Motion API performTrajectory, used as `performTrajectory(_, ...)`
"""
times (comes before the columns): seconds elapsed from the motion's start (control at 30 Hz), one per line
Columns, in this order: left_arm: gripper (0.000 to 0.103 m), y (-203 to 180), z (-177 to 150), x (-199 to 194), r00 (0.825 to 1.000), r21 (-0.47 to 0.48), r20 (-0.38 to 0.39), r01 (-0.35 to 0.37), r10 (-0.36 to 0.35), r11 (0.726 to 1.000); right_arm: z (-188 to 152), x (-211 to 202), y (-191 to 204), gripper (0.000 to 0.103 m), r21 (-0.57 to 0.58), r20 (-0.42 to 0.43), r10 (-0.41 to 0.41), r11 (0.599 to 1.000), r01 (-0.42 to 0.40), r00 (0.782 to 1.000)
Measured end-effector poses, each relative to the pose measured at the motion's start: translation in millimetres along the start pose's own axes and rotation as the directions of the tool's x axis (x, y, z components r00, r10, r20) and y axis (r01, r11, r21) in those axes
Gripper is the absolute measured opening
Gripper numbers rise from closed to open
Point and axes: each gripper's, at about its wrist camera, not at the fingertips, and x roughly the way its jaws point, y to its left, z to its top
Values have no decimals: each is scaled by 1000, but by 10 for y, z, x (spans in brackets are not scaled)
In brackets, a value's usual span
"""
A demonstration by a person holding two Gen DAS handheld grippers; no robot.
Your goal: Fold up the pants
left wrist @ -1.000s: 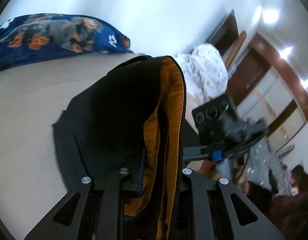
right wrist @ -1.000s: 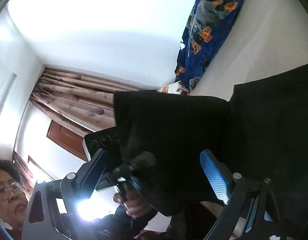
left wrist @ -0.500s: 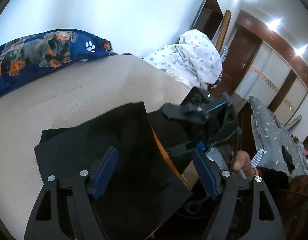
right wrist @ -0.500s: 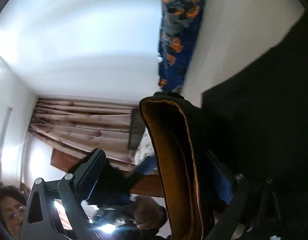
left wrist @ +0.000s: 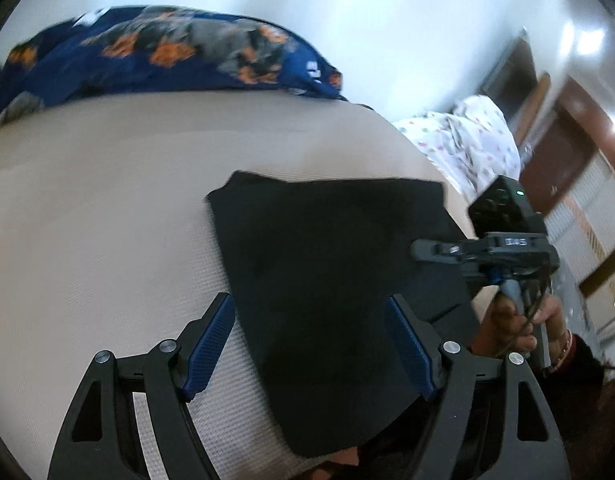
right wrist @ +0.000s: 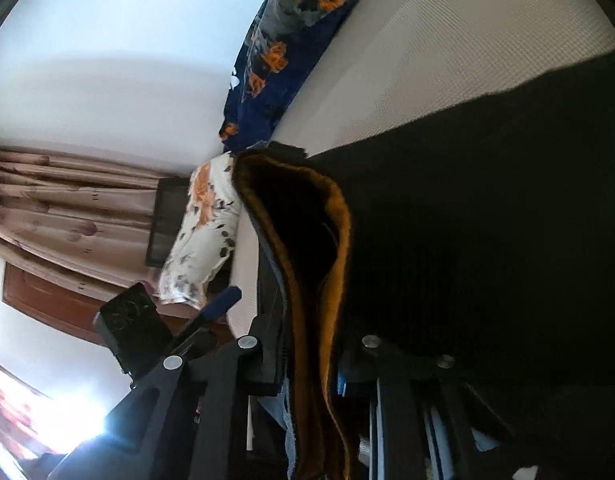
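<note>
Left gripper point(left wrist: 309, 348) has released the pants point(left wrist: 339, 280) and now gapes wide; right gripper point(right wrist: 307, 364) has clamped their orange-lined edge, so folding continues.

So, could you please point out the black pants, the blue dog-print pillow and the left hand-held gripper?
black pants point(left wrist: 327, 264), left wrist view, flat middle of the cloth.
blue dog-print pillow point(left wrist: 167, 56), left wrist view, its printed top.
left hand-held gripper point(left wrist: 307, 344), left wrist view, midway between its open fingertips.
</note>
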Motion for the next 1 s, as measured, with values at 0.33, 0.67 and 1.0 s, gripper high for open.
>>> performTrajectory(0.33,77,-188,70,103,1000,37,-8,18,-18,999,267,-923,-53,16,-28,145,-29,999,34,989)
performTrajectory(0.67,77,-566,87,561,993,132,-117,37,-22,991,437,-1513,-653,16,73,204,-93,994,80,974)
performTrajectory(1.0,77,-540,143,860,984,78,-177,45,-30,996,378,-1733,-1025,16,104,236,-110,991,88,966)
